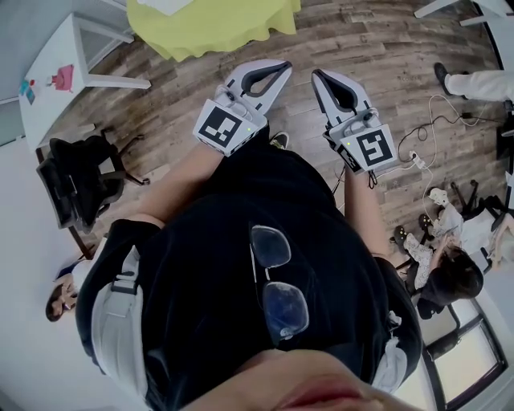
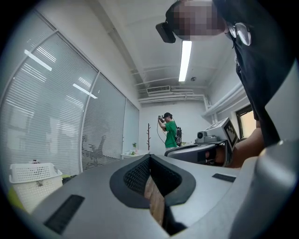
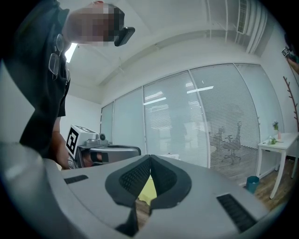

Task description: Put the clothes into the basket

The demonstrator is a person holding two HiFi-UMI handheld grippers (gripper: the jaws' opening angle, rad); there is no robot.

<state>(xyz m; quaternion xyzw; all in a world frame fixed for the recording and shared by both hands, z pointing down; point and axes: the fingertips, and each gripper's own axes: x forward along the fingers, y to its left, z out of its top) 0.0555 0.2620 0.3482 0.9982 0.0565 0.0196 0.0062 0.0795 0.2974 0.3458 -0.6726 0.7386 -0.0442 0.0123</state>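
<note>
In the head view I hold both grippers side by side at chest height above the wooden floor. My left gripper (image 1: pixel 283 67) is shut, its jaw tips meeting with nothing between them (image 2: pixel 149 157). My right gripper (image 1: pixel 317 75) is shut the same way and empty (image 3: pixel 150 157). A white slatted basket (image 2: pixel 32 180) stands low at the left of the left gripper view. A yellow-green cloth (image 1: pixel 213 24) drapes over a table just ahead of the grippers, and a strip of it (image 3: pixel 148 189) shows through the gap in the right jaws. No other clothes can be made out.
A white side table (image 1: pixel 46 90) and a black chair (image 1: pixel 79 186) stand at my left. Cables and a power strip (image 1: pixel 418 159) lie on the floor at the right, near a seated person (image 1: pixel 450 277). Another person in a green shirt (image 2: pixel 171 131) stands far off. A teal bin (image 3: pixel 252 183) sits by a small white table (image 3: pixel 278 141).
</note>
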